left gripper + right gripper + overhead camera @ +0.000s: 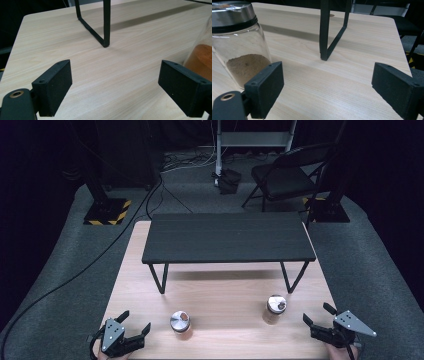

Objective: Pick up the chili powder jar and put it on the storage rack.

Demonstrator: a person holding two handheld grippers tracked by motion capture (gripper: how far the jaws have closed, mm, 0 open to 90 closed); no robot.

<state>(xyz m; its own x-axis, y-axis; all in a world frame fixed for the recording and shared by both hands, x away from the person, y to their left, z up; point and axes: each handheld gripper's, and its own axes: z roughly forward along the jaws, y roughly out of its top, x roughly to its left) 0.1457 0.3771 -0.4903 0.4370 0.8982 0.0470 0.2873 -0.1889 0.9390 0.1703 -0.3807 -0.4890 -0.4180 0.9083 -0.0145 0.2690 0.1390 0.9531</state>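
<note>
Jars [180, 324] and [274, 309] are sitting at six o'clock of the shelf [227, 238]; left gripper [135, 325] and right gripper [318, 314] are gaping empty.

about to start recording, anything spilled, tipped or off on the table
Nothing stands out. Both jars stand upright with lids on, the black shelf sits level, and both tools rest open at the near edge.

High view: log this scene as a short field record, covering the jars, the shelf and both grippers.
surface: light wooden table
shelf: black low shelf on thin legs, at the far half of the table
left jar: glass jar, metal lid, orange-brown contents
right jar: glass jar, metal lid, tan powder
left gripper: open, holding nothing, left of the left jar
right gripper: open, holding nothing, right of the right jar
</note>
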